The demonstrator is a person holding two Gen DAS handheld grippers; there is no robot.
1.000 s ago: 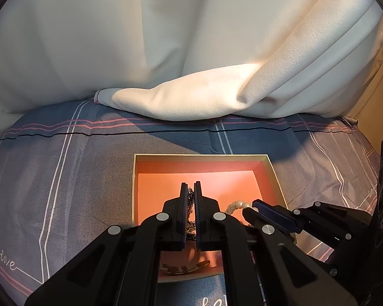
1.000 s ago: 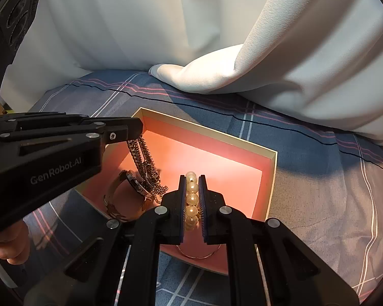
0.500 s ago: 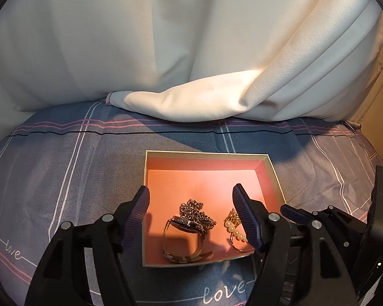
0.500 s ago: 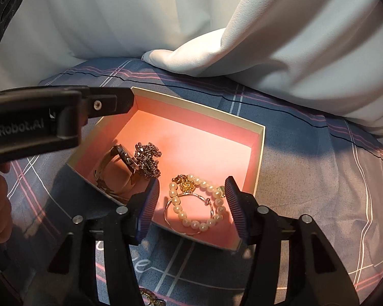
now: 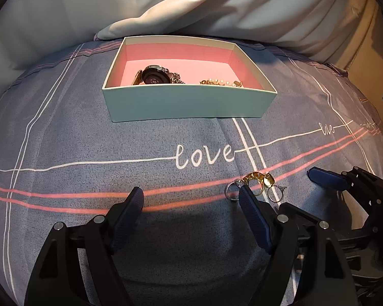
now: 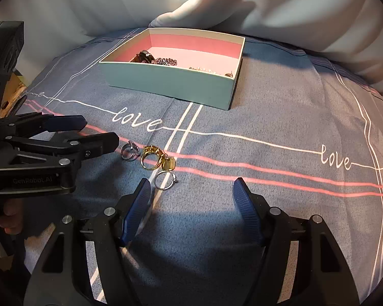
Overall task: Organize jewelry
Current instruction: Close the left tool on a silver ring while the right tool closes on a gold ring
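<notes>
rings (image 6: 153, 162) | gold and silver, lower centre, loose on sheet (image 6: 268, 102) | left gripper (image 5: 191, 201), right gripper (image 6: 190, 191) just spread apart, empty

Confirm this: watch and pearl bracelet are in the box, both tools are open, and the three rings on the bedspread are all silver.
One thing is wrong: the rings are not all silver. The right wrist view shows two silver rings and a gold one between them. The rest holds: watch and pearl bracelet lie in the box, and the left tool and right tool are open.
</notes>
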